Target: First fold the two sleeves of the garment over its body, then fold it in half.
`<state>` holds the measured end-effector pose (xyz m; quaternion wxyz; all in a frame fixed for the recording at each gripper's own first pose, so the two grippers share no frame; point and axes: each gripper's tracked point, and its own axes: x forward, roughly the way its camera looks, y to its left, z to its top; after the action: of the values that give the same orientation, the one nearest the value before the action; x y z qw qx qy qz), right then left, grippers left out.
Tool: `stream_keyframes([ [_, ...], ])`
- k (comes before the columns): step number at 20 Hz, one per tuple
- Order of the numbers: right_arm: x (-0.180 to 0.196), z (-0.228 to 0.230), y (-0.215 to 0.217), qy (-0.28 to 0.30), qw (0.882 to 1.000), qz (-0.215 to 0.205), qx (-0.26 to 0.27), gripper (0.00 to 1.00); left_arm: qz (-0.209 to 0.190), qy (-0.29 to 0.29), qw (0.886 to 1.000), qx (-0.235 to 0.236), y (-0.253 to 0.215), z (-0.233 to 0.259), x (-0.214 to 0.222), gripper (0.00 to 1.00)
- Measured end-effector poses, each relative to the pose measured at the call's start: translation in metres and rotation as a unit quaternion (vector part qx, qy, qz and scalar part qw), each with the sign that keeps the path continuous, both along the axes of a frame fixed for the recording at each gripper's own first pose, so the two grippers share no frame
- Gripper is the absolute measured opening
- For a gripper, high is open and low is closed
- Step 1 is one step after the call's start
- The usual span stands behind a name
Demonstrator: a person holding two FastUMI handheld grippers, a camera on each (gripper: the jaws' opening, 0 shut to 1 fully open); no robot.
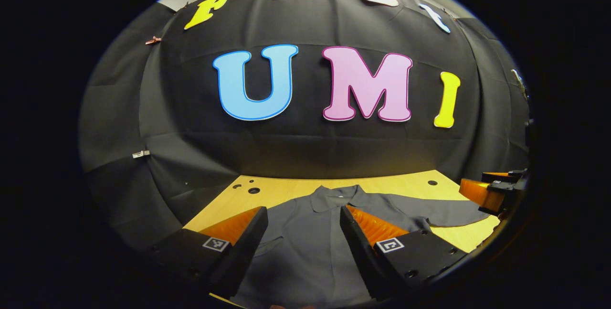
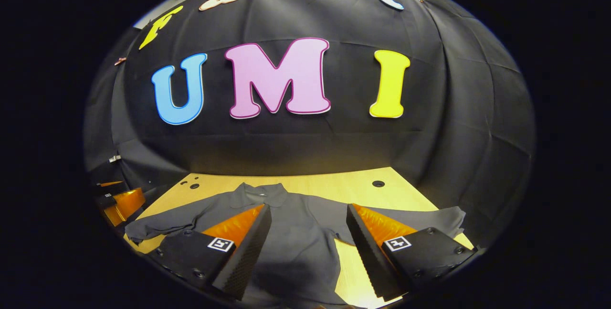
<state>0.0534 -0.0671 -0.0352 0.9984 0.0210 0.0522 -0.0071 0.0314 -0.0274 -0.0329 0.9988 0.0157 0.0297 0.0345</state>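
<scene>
A dark grey polo shirt [image 1: 305,242] lies flat on the wooden table [image 1: 405,185], collar [image 1: 334,197] towards the far wall. Both sleeves are spread out sideways: one sleeve [image 2: 160,225] to the left, the other sleeve [image 2: 429,218] to the right. My left gripper [image 1: 303,211] hovers open over the shirt's body, nothing between its fingers. My right gripper [image 2: 309,208] is also open, above the shirt [image 2: 300,247] near its right side. In the left gripper view the right gripper [image 1: 491,189] appears at the far right edge; in the right gripper view the left gripper [image 2: 119,204] appears at the far left.
The table [image 2: 343,185] ends at the black cloth wall behind. Small round holes [image 1: 254,190] sit near its far left corner, and another hole [image 2: 378,183] near the far right. Bare wood lies beyond the collar and beside the right sleeve.
</scene>
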Motion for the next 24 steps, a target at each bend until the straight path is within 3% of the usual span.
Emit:
stream_keyframes([
  [6, 0.017, -0.022, -0.051, 0.027, 0.999, -0.044, 0.013, 0.97, -0.002, 0.001, 1.0, 0.01, -0.015, -0.001, 0.004, 0.96],
  [12, 0.028, -0.055, -0.125, 0.06, 0.989, -0.127, 0.044, 0.97, -0.011, 0.003, 0.999, 0.033, -0.023, 0.001, 0.009, 0.96],
  [24, 0.021, -0.097, -0.289, 0.085, 0.952, -0.288, 0.056, 0.97, -0.017, 0.026, 0.998, 0.053, -0.037, -0.008, 0.032, 0.96],
])
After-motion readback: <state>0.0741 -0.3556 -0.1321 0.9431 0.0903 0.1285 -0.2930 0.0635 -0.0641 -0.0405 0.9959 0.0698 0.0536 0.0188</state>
